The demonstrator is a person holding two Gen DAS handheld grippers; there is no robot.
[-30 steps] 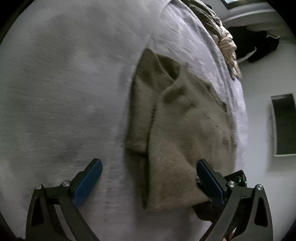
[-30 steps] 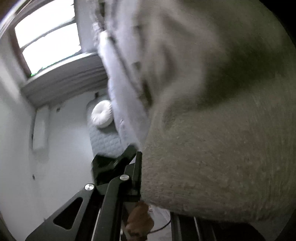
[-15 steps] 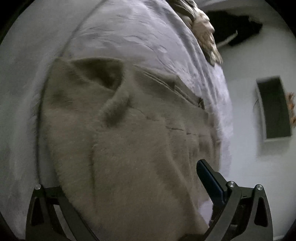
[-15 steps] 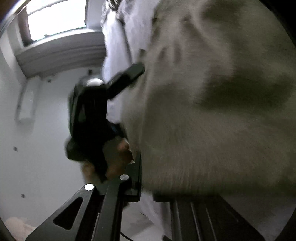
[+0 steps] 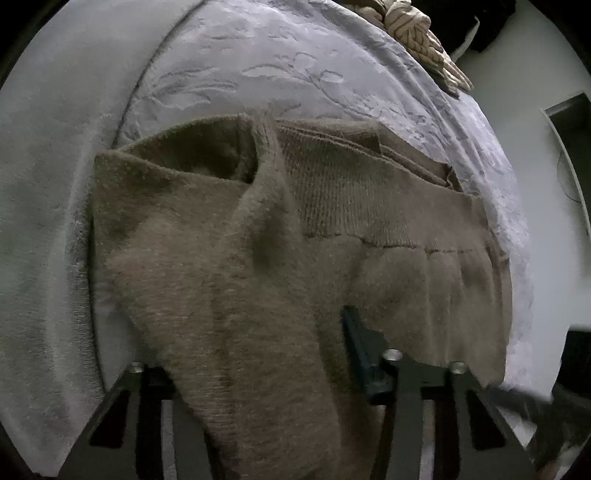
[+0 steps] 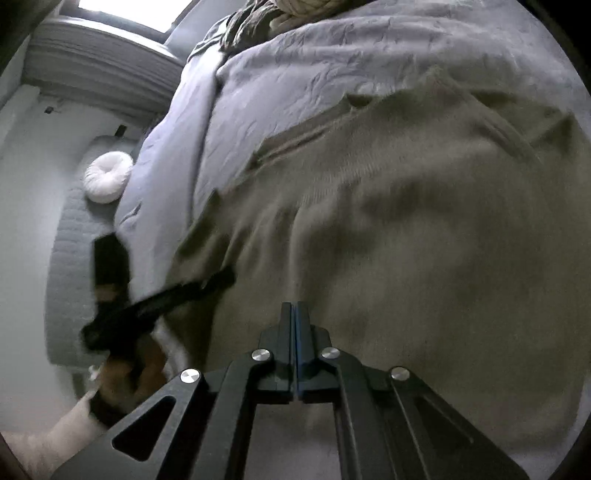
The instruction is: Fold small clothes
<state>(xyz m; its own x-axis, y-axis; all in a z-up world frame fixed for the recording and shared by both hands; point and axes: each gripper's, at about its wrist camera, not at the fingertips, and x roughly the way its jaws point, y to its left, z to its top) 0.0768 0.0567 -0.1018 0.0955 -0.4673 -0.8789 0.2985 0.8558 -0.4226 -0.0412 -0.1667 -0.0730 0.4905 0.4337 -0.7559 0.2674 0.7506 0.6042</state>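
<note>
While left tongs [image 5: 255, 373] close on the sweater [image 5: 258, 277] on the bed [image 5: 258, 66], right tongs [image 6: 295, 314] sit pressed together, empty.

A bed under a lavender bedspread [image 6: 280, 88], a bright window [image 6: 125, 14] and a round white cushion [image 6: 108, 177] are seen ahead-left of the right gripper.

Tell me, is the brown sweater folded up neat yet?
Not yet. The brown sweater lies rumpled on the bed cover, one flap bunched over its ribbed band.
</note>
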